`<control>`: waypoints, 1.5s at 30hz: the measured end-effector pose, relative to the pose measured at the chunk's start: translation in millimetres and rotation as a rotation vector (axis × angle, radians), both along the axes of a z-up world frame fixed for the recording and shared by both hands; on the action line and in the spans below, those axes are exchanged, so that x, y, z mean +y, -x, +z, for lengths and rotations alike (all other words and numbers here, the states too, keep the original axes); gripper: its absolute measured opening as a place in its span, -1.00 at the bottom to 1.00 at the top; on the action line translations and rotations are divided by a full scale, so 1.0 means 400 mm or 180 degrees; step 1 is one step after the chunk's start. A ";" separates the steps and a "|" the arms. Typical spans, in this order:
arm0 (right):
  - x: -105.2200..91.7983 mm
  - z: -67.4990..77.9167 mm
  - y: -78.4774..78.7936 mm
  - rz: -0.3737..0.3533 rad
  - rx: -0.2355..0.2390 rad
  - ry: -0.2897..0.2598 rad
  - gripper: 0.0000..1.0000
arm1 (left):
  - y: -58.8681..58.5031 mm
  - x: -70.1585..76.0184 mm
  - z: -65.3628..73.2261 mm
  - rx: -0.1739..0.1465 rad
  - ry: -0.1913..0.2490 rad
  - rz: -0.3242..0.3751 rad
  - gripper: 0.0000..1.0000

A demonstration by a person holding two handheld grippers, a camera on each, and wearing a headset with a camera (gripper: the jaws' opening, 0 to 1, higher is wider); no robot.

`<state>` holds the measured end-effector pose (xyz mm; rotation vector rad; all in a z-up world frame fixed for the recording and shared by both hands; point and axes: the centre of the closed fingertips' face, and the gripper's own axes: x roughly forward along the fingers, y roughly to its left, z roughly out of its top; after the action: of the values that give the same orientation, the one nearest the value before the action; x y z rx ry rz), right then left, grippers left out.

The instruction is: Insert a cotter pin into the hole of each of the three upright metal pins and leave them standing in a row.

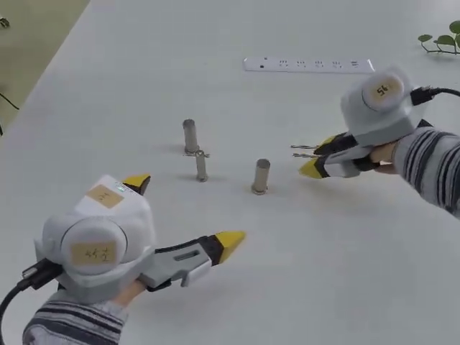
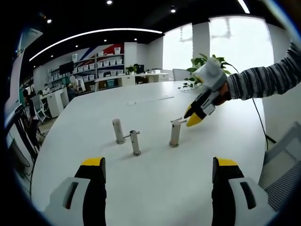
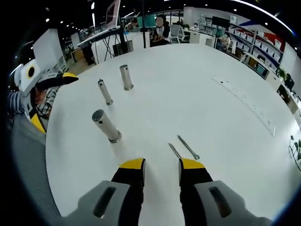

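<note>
The left tongs (image 1: 183,212) hover low over the near left of the white desk (image 1: 345,273), released, their yellow-tipped jaws spread wide with nothing between them. A hand in a striped sleeve (image 1: 68,323) grips them from behind.

Beyond them, near the middle of the desk, three metal pins stand upright. The far metal pin (image 1: 190,136) is leftmost. The thinner middle metal pin (image 1: 201,167) stands just near and right of it, and an inserted cotter pin (image 1: 197,153) crosses its top and sticks out to the left. The thick right metal pin (image 1: 261,176) stands apart to the right, its flat top bare.

Further right, the right tongs (image 1: 318,154) are held above the desk with their tips pointing left toward that thick pin, not touching it. They are clenched on two loose cotter pins (image 1: 303,151), which stick out side by side from between the yellow tips.

A white power strip (image 1: 309,65) lies at the far side of the desk, and a leafy plant (image 1: 442,39) shows at the far right corner.
</note>
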<state>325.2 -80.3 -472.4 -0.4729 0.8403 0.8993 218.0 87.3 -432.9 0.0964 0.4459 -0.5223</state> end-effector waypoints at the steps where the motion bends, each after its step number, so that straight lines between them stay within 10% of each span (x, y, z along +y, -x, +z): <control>1: -0.001 -0.002 -0.003 0.0017 0.0004 0.0018 -0.52 | 0.000 0.001 -0.003 0.0012 -0.0002 0.0004 0.86; 29: -0.040 -0.034 -0.057 0.0238 0.0341 0.0347 -0.79 | -0.006 0.006 -0.010 0.0058 0.0005 0.0011 0.79; 45: -0.041 -0.042 -0.063 0.0803 0.0060 0.0724 -1.00 | 0.003 -0.012 -0.012 0.0097 0.0014 -0.0129 0.64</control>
<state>350.4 -96.7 -489.3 -0.7828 0.9180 1.0452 216.7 82.5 -437.5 0.0934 0.4732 -0.5650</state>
